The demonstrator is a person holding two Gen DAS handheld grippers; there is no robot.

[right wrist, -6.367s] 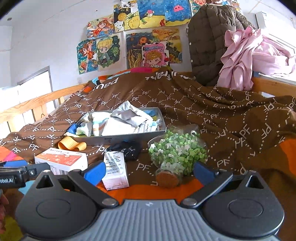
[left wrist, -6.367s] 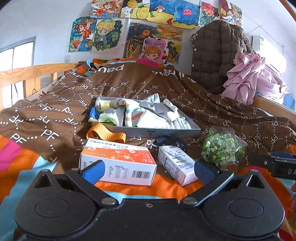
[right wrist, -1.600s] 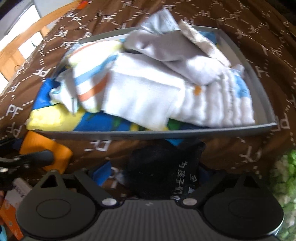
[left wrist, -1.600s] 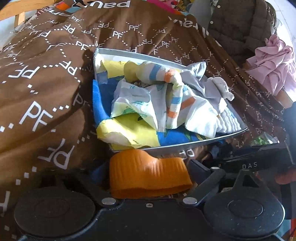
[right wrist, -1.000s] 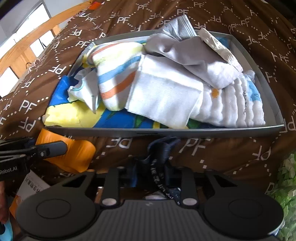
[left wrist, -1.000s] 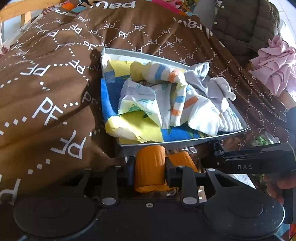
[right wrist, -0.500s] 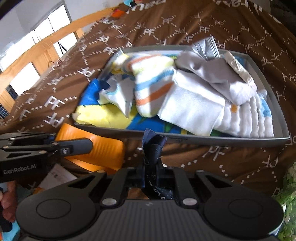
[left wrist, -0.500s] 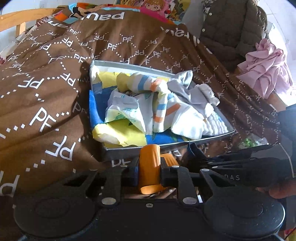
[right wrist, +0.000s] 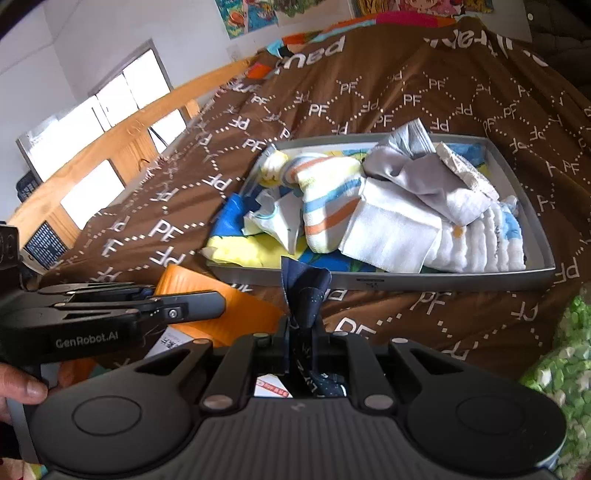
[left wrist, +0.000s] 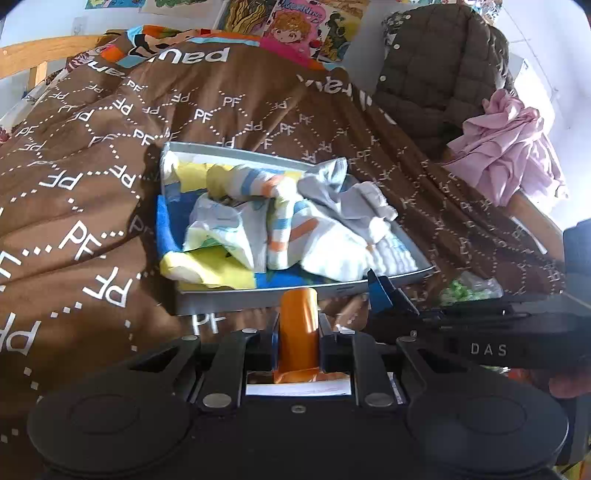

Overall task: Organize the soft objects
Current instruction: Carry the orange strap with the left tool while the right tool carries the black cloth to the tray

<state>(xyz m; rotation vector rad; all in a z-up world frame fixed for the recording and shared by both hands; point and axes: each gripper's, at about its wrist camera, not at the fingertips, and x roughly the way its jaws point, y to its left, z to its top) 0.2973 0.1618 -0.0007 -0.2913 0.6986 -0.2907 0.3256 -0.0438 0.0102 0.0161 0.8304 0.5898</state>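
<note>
Both tongs lifted: left tongs [left wrist: 297,332] pinch one orange band [left wrist: 298,317], right tongs [right wrist: 301,349] pinch one navy sock [right wrist: 304,291].

I'm in a bedroom at home. A bed [left wrist: 92,177] under a brown blanket lies before me, its wooden rail [right wrist: 122,147] alongside. Cartoon drawings [left wrist: 295,26] hang above the bed, with a jacket [left wrist: 443,62] beside them.

Matte black left tool [left wrist: 298,325], silver rivets; right tool [right wrist: 301,332] ribbed grey, white "GenRobot.AI" and "DAS" lettering beside.
</note>
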